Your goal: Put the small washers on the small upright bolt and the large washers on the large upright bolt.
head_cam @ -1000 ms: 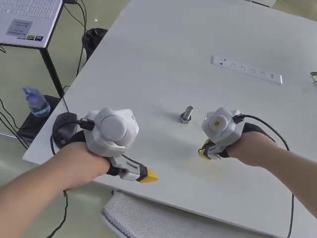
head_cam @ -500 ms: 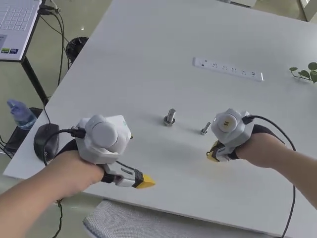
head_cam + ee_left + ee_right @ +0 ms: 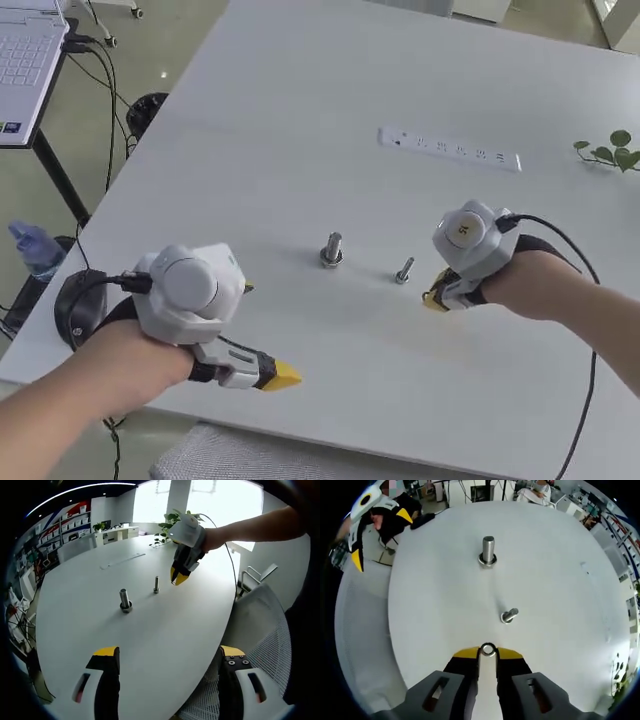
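White table point(image 3: 300, 110), right gripper view reveals washer point(image 3: 488, 650) pinched in right fingers point(image 3: 464, 656), left fingers point(image 3: 106, 672) spread apart.

Plain white counter point(image 3: 300, 120). Silver-grey: large bolt point(image 3: 331, 250), small bolt point(image 3: 404, 270), washer point(image 3: 488, 650). White bodies, black fingers point(image 3: 106, 680), yellow tips: left gripper point(image 3: 167, 652), right gripper point(image 3: 488, 655).

Power strip point(image 3: 448, 149) on white table point(image 3: 300, 100); laptop point(image 3: 25, 60), bottle point(image 3: 35, 248) beside table.

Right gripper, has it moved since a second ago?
Yes. The right gripper, holding a washer, moved right, away from the large bolt, uncovering the small bolt.
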A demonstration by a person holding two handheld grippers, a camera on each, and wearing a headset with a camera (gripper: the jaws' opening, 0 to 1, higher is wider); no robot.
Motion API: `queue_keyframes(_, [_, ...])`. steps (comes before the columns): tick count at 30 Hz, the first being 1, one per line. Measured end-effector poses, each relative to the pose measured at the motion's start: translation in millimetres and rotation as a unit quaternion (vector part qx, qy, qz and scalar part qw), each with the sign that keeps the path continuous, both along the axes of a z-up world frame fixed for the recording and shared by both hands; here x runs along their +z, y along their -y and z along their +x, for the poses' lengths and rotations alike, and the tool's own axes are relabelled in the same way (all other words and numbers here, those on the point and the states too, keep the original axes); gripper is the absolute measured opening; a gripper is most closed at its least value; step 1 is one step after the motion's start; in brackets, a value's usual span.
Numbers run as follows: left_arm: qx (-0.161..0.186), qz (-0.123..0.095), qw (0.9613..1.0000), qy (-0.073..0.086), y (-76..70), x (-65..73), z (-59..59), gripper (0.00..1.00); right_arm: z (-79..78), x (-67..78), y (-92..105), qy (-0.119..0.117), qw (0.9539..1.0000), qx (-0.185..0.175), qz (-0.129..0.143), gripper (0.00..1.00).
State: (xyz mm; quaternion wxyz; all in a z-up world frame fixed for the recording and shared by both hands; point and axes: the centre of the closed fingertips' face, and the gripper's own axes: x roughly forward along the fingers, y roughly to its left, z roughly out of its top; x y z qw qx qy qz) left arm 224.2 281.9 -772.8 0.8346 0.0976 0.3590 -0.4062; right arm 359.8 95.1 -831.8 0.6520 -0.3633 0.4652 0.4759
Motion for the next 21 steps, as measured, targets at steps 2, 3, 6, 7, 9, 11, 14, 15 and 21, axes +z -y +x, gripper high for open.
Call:
queue_keyframes(2, [-0.001,0.002,1.0000,-0.001,-0.1,-0.4,-1.3,0.80,5.2,3.0,0.4,0.003,1.0000,-0.003,0.001,0.12])
queue_keyframes(3, [-0.002,0.003,1.0000,-0.001,-0.2,-0.6,-1.8,0.80,7.2,3.8,0.6,0.004,1.0000,-0.003,0.001,0.12])
queue_keyframes(6, [-0.004,0.005,1.0000,-0.002,-1.4,-2.0,-4.4,0.80,13.7,8.2,0.3,0.010,1.0000,-0.003,0.001,0.12])
queue_keyframes(7, [-0.004,0.006,1.0000,-0.003,-1.9,-2.4,-4.9,0.80,15.2,9.0,-0.2,0.010,0.9999,-0.003,0.001,0.12])
queue_keyframes(9, [-0.004,0.007,1.0000,-0.004,-2.8,-2.9,-5.8,0.80,18.6,11.1,-1.5,0.013,0.9999,-0.003,0.002,0.12])
queue_keyframes(11, [-0.005,0.008,0.9999,-0.004,-3.5,-3.8,-6.4,0.80,20.5,12.5,-2.9,0.014,0.9999,-0.002,0.002,0.12])
queue_keyframes(14, [-0.006,0.009,0.9999,-0.004,-4.0,-3.6,-6.7,0.79,24.2,16.7,-5.4,0.019,0.9998,0.002,0.001,0.12])
queue_keyframes(15, [-0.005,0.009,0.9999,-0.004,-4.0,-3.5,-6.6,0.79,25.5,18.3,-6.8,0.020,0.9998,0.004,0.001,0.12])
queue_keyframes(21, [-0.001,0.004,1.0000,0.001,-4.1,1.7,-5.5,0.81,33.5,24.4,-12.8,0.027,0.9995,0.014,0.003,0.13])
